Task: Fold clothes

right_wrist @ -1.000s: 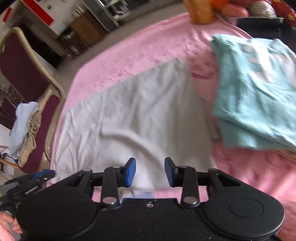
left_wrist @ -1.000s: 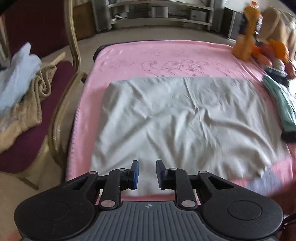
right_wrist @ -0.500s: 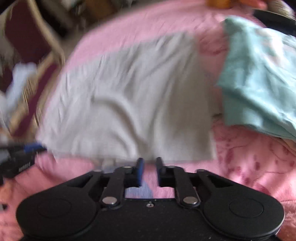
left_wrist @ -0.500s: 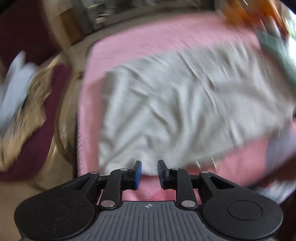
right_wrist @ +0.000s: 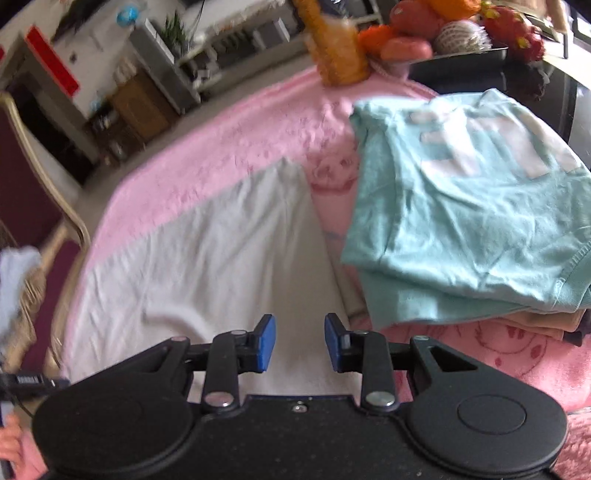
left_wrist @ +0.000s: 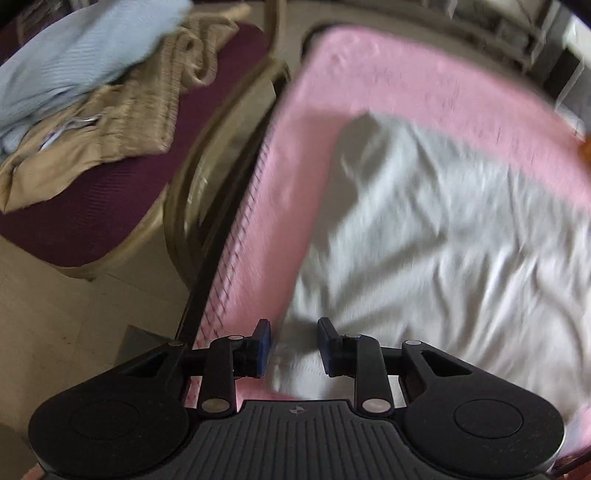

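Left gripper (left_wrist: 293, 347): I see it parted, nothing held, poised over the white cloth's (left_wrist: 436, 258) near left corner.
Right gripper (right_wrist: 300, 343): parted, empty, over the same cloth's near right part.
White cloth: flat on the pink blanket (left_wrist: 406, 85).
Left view only: chair (left_wrist: 110, 206) beside the blanket, with piled clothes (left_wrist: 92, 92).
Right view only: folded teal shirt (right_wrist: 461, 206) right of the cloth; fruit (right_wrist: 424, 33) beyond.
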A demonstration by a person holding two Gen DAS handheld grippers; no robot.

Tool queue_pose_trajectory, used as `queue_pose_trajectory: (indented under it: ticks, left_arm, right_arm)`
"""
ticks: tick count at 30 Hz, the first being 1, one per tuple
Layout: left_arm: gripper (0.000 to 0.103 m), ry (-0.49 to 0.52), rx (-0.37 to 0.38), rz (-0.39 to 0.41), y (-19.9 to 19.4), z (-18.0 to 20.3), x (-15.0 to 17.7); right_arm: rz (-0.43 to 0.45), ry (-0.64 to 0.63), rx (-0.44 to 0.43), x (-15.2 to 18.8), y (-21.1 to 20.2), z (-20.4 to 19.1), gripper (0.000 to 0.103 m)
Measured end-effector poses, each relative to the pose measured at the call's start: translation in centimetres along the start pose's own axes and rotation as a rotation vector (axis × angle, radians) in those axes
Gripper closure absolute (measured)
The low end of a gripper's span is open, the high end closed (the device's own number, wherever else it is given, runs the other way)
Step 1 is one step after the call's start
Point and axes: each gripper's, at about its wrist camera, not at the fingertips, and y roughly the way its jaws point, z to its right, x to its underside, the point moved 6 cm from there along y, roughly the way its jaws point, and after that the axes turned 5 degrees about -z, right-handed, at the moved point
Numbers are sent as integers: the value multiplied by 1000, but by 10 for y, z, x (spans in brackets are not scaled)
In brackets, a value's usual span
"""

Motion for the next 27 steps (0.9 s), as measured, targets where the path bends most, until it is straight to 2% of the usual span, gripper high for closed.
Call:
queue_pose_trajectory:
  ticks: [2, 3, 6, 11, 14, 16, 19, 27]
  left_arm:
    - [77, 54, -29, 43, -9, 7, 1]
    - [77, 67, -25, 75, -16, 10, 0]
    - [76, 55, 24, 175, -41, 9, -11]
    - [75, 5, 102, 313, -76, 6, -45]
    - [74, -8, 125, 318, -69, 22, -70]
    - [75, -11, 138, 313, -61, 34, -83]
    - [75, 26, 176, 267, -34, 64, -92]
    - [75, 262, 163, 162, 13, 142, -86]
  right_arm:
    - [-5, -29, 5, 1, 1, -4, 74]
    - [3, -27, -24, -1, -4, -8, 73]
    - [34, -36, -88, -13, -19, -22, 73]
    - [135, -101, -81, -67, -29, -49, 73]
    - [198, -142, -72, -100, -34, -65, 73]
    - [200, -114, -69, -123, -19, -61, 73]
    - [145, -29, -77, -139, 14, -41, 73]
    - [-29, 114, -94, -147, 83, 5, 68]
